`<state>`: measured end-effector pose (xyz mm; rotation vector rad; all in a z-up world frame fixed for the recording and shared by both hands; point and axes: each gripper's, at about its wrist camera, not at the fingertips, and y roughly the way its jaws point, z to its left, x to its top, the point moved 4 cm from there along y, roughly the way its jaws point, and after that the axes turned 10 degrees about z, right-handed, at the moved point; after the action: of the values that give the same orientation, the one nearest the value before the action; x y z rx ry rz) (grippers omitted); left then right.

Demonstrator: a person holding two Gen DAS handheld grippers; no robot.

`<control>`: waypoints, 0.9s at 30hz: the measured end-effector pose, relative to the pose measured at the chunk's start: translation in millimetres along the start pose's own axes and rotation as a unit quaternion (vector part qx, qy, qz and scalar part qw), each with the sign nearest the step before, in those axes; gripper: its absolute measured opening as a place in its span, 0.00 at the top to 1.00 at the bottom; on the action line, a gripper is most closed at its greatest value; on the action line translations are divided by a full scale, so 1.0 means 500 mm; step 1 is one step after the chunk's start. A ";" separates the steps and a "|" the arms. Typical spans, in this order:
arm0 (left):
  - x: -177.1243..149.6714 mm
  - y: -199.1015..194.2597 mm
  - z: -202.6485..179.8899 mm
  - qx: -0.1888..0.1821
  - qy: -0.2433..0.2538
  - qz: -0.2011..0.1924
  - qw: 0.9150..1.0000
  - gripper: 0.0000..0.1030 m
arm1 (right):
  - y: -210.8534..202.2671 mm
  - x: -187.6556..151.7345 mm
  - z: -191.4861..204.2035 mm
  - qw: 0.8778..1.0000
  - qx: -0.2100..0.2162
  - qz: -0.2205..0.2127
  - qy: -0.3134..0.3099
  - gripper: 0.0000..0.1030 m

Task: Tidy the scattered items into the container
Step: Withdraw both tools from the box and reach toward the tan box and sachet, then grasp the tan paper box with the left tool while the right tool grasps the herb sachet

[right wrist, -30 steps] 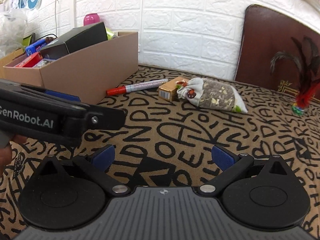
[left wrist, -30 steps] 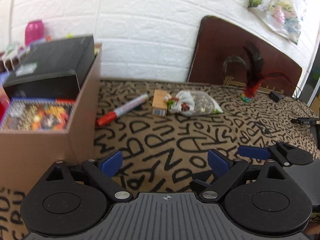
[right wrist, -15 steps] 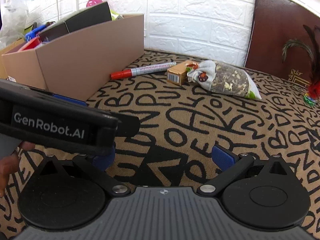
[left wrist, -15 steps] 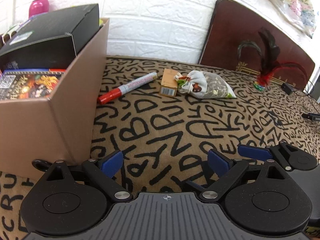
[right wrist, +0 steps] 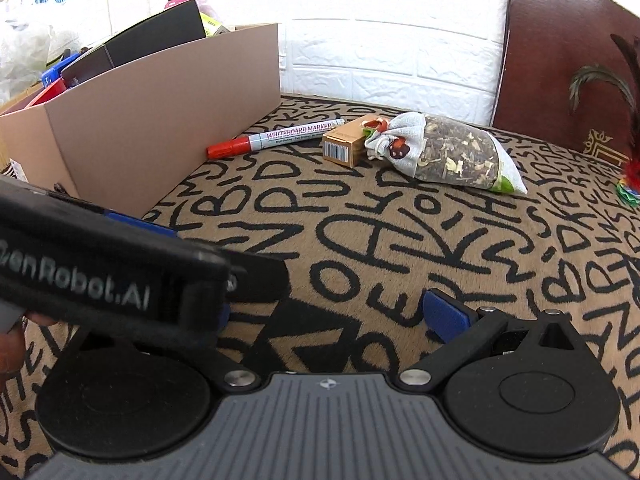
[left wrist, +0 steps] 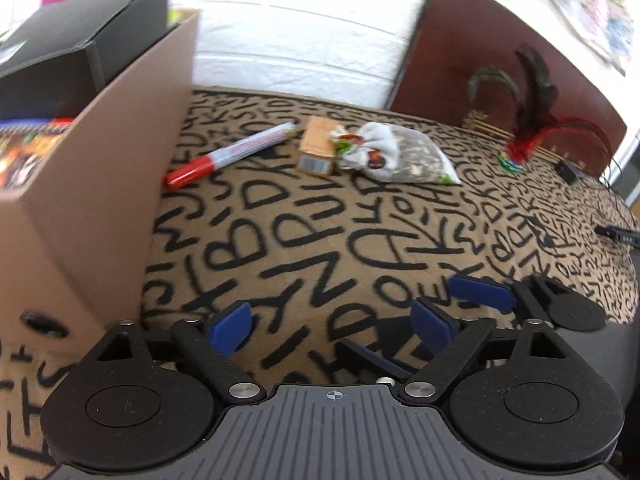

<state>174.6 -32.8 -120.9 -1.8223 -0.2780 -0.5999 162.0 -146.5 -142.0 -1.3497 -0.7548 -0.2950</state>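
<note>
In the right wrist view, the left gripper's black body (right wrist: 104,276) crosses the lower left of the frame and covers the right gripper's (right wrist: 332,318) left finger, so only one blue pad (right wrist: 444,316) shows. At the far left edge, a hand (right wrist: 10,350) is cut to a sliver. The cardboard box (right wrist: 160,120) hides most of its contents behind its near wall; only tops poke out. At the right edge, the feathered toy (right wrist: 630,184) is cropped. In the left wrist view, the upper right is blurred, leaving a patterned bag (left wrist: 596,12) unreadable, and the print on the marker (left wrist: 232,154) is smeared.
</note>
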 end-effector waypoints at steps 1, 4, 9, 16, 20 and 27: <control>0.005 0.002 -0.005 -0.001 0.005 -0.004 1.000 0.11 | 0.002 0.002 -0.005 1.000 0.001 -0.001 -0.002 0.00; 0.028 0.018 -0.011 0.011 0.015 -0.010 1.000 0.12 | 0.011 0.012 -0.023 1.000 0.001 -0.003 -0.004 0.00; 0.077 0.048 -0.014 0.006 0.014 -0.017 1.000 0.18 | 0.034 0.040 -0.060 1.000 -0.009 -0.008 -0.006 0.01; 0.159 0.102 -0.006 0.013 0.020 -0.030 0.999 0.23 | 0.072 0.089 -0.145 0.998 -0.048 -0.024 0.016 0.01; 0.193 0.138 0.009 0.012 0.014 -0.028 0.999 0.27 | 0.094 0.114 -0.202 0.998 -0.056 -0.030 0.023 0.01; 0.226 0.168 0.016 0.002 0.028 -0.032 0.999 0.35 | 0.134 0.164 -0.222 0.997 -0.015 -0.045 -0.054 0.01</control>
<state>311.6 -65.2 -131.7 -1.7949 -0.3008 -0.6925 297.7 -218.2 -144.5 -1.3710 -0.9057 -0.3073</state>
